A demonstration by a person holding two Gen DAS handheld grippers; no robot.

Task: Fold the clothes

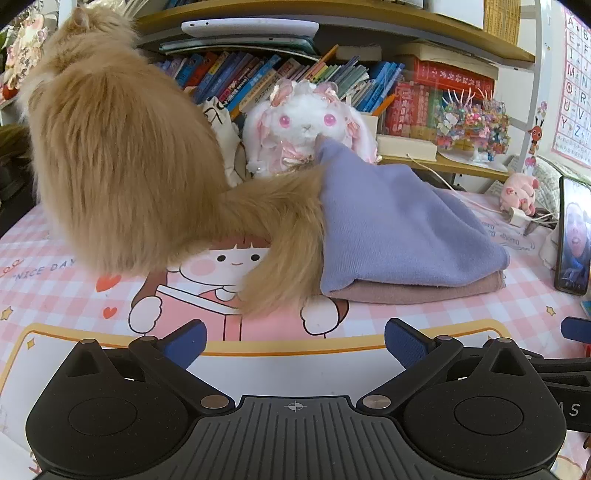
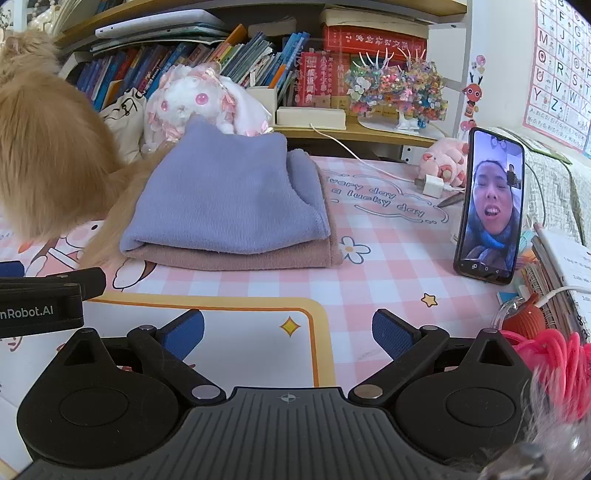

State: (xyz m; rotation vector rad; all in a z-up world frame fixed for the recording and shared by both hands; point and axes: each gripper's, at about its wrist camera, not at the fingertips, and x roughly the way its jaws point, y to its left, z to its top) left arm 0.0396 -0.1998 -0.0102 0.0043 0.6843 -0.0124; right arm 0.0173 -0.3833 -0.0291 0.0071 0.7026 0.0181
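Hovering low over the pink checked desk mat, the left gripper and the right gripper both stand with their blue-padded jaws spread wide and nothing between them. In the right wrist view the left gripper's black body juts in at the left edge, its printed lettering cut off.

Beyond the jaws, well apart from both, lies the folded stack: a lavender garment resting on top of a dusty-pink garment, of which only the front and right edges show. From the left gripper the stack sits ahead and to the right; from the right gripper, ahead and slightly left.

A ginger long-haired cat stands just left of the stack, its head out of sight, and its tail curls down against the lavender garment's left edge, hiding that side.

To the right a phone stands upright with a video call on screen. At the right edge a small orange pot is partly hidden; its contents cannot be made out.

Farther back a white plush rabbit sits behind the stack, its lower half covered by a raised corner of the lavender garment. Behind it a shelf holds a row of leaning books.
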